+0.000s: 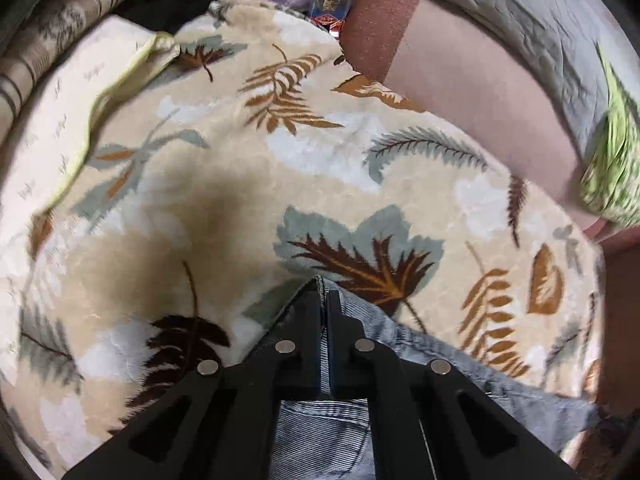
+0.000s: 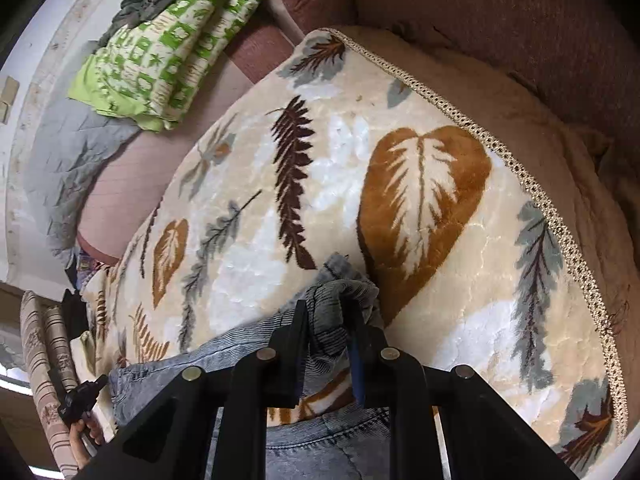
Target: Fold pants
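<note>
Both tools are clamped on the pants [image 1: 320, 436], one pair of pale blue, finely ribbed denim lying at the near edge of a plush blanket [image 1: 224, 184]. Left tool [image 1: 323, 300]: its black fingers are pressed together, with a thin edge of the denim caught between the pads and a seamed corner poking out just past the tips. Right tool [image 2: 331, 312]: its fingers are nearly closed on a thick, bunched wad of the same fabric, which bulges up between and beyond the tips. From that wad the denim runs back and to the left under the tool.

One fleecy, cream blanket with brown, rust and grey-green leaf shapes spreads ahead of both tools; a woven braid trim [image 2: 532, 184] borders its far right edge. Beyond it lie a green-and-white printed cloth [image 2: 168, 48] and a grey quilted cover [image 1: 500, 4].
</note>
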The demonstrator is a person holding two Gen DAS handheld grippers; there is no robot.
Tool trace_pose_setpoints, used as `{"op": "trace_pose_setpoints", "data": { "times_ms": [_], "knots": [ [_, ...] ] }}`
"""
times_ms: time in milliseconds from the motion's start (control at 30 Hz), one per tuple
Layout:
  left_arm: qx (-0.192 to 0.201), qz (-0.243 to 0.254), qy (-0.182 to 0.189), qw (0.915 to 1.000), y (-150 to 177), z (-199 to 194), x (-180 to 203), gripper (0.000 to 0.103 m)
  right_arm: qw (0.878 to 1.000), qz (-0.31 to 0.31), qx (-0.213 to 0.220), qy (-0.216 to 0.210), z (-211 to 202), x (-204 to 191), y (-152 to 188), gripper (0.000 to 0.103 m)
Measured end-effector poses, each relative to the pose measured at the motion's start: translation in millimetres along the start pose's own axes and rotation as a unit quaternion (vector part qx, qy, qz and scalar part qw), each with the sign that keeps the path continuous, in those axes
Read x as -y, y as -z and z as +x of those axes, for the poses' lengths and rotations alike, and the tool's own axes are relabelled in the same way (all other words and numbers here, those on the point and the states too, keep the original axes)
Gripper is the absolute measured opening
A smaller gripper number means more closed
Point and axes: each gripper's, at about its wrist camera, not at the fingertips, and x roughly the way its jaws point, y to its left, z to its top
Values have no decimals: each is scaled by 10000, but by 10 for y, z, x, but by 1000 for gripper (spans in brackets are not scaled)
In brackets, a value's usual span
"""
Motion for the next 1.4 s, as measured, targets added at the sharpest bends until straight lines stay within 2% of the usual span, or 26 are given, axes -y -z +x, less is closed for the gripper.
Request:
{"op": "trace_pose_setpoints", "data": {
  "times_ms": [100, 133, 167, 233, 267, 300, 333, 400, 433, 467, 500, 533, 567, 600, 667, 767, 933, 1033, 1133, 1200, 1233, 1267, 1300, 1333, 1367, 1400],
  "knots": [
    [8, -39, -183, 9998, -5, 64, -30, 3, 10000, 10, -6, -31, 6, 17, 17, 19],
    [-116, -105, -123, 9998, -8, 131, -36, 13, 10000, 24, -35, -35, 17, 26, 16, 19],
    [-253, -145, -29, 9996, -15, 191, -42, 34, 9999, 76, -87, -64, 40, 40, 11, 20],
    [-308, -194, 34, 9993, -7, 252, -31, 58, 9994, 282, -174, -115, 87, 113, 0, 23],
    [-213, -190, -46, 9996, 2, 242, -16, 63, 9989, 386, -220, -123, 119, 152, -2, 35],
    [-107, -164, -99, 9998, 2, 236, 7, 64, 9984, 481, -268, -128, 150, 187, 0, 61],
    [-71, -102, -116, 9999, -4, 249, 40, 64, 9981, 529, -261, -161, 162, 204, 3, 70],
    [-150, 27, -129, 9998, -10, 303, 98, 62, 9980, 544, -240, -221, 189, 208, 2, 72],
    [-142, 161, -213, 9995, -7, 327, 140, 34, 9981, 513, -235, -237, 203, 190, -6, 72],
    [-179, 294, -344, 9988, -9, 355, 169, 0, 9984, 465, -246, -217, 215, 173, -14, 69],
    [-242, 357, -445, 9981, -3, 392, 186, 3, 9988, 367, -289, -132, 244, 133, -23, 61],
    [-258, 394, -428, 9980, 7, 407, 196, 2, 9990, 301, -312, -51, 262, 108, -27, 48],
    [-229, 470, -465, 9975, 20, 396, 210, 2, 9993, 222, -304, 17, 266, 85, -31, 25],
    [-168, 543, -517, 9970, 32, 363, 229, 2, 9995, 136, -290, 72, 254, 58, -32, 19],
    [30, 536, -445, 9976, 36, 195, 232, 2, 9997, -4, -220, 122, 198, 13, -18, 16],
    [372, 445, -244, 9980, 57, -168, 208, 2, 9999, -113, 45, 64, -17, -57, 4, 15],
    [1244, 219, 238, 9917, 284, -1141, 9, 2, 9979, -228, 513, -323, -578, -158, 123, 15],
    [1667, 150, 674, 9836, 706, -1803, -280, 2, 9936, -228, 846, -719, -983, -59, 368, 15],
    [1731, 94, 972, 9801, 1270, -2143, -659, 3, 9906, -97, 906, -1023, -1151, 258, 795, 15],
    [1636, 12, 1055, 9809, 1690, -2190, -947, 4, 9916, -43, 789, -1019, -1130, 531, 1114, 21],
    [1414, 52, 957, 9853, 1898, -2116, -1084, 7, 9935, 32, 684, -912, -1094, 696, 1271, 25],
    [1042, 140, 692, 9920, 2102, -1968, -1225, 7, 9955, 146, 562, -753, -1038, 876, 1426, 43],
    [837, 123, 344, 9958, 2249, -1855, -1359, 7, 9975, 320, 375, -502, -963, 1080, 1578, 75],
    [715, 76, 63, 9974, 2344, -1786, -1470, 9, 9976, 546, 300, -307, -932, 1292, 1723, 78],
    [596, -45, -254, 9979, 2410, -1731, -1595, 9, 9970, 641, 314, -300, -947, 1390, 1780, 78],
    [604, -174, -368, 9973, 2425, -1743, -1663, 9, 9957, 786, 353, -343, -993, 1500, 1850, 78]
  ]
}}
